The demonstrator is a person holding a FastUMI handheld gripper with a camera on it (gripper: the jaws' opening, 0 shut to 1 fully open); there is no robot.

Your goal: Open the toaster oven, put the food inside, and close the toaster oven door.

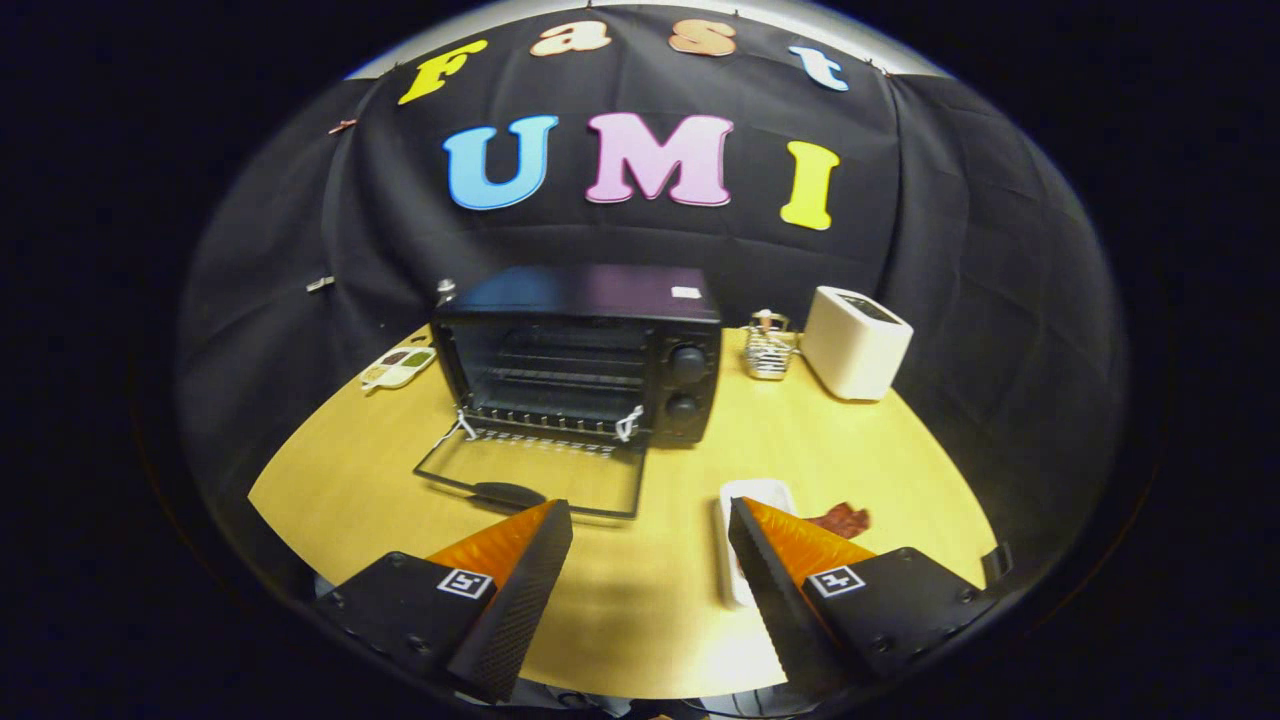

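Observation:
A black toaster oven stands on the wooden table beyond my fingers, its glass door folded down flat toward me. Wire racks show inside the cavity. A white tray lies just ahead of my right finger, partly hidden behind it. A reddish-brown piece of food shows beside that finger, and I cannot tell whether it rests on the tray or beside it. My gripper hovers over the table's near part, open, with bare tabletop between the fingers.
A white pop-up toaster sits at the back right, with a small wire basket next to the oven. A white palette-like dish with coloured patches lies left of the oven. The round table's edge curves close on both sides.

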